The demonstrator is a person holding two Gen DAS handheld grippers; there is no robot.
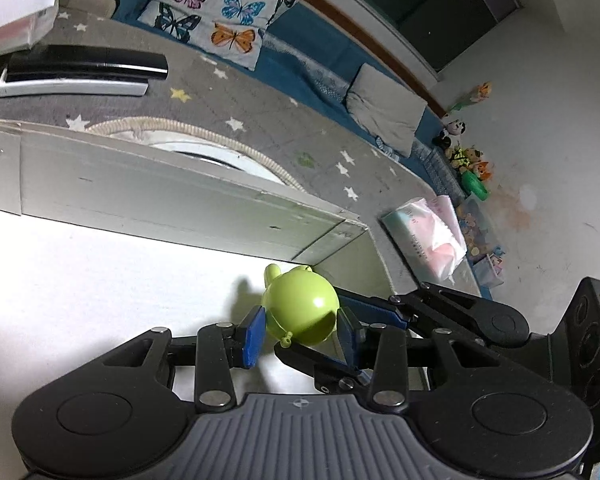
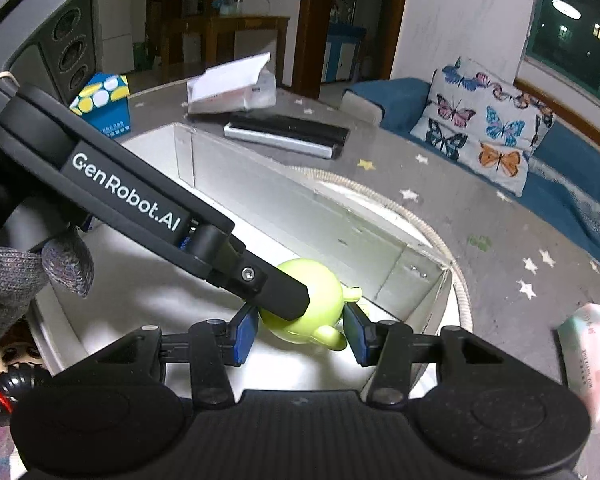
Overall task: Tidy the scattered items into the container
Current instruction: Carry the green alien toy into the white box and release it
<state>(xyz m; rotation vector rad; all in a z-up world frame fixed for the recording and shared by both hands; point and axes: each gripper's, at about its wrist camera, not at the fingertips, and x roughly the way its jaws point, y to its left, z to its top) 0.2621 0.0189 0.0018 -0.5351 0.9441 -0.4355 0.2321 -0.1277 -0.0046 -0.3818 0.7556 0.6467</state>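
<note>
Pinching the green toy (image 1: 300, 308) w/ my left gripper (image 1: 300, 336): in the left wrist view the jaws sit narrow, blue pads (image 1: 254, 336) against its round body, toy at 12 o'clock just ahead. It hangs low inside the white container (image 1: 160, 196), near the corner at 1 o'clock, prob. so it can be let go w/o rolling out. Out on the bench (image 1: 260, 112): 2 remotes (image 1: 88, 66) at 10 o'clock, 1 tissue pack (image 1: 424, 236) at 3 o'clock.

Right wrist view: my right gripper (image 2: 302, 334) straddles the same toy, a pad on either side. Whether those jaws actually press it or only bracket it, I cannot tell. The left gripper cuts in from 10 o'clock across the toy's top. Count here: 1 toy, 1 container, 2 remotes, 1 blue tissue box (image 2: 104, 108) at 10 o'clock.
</note>
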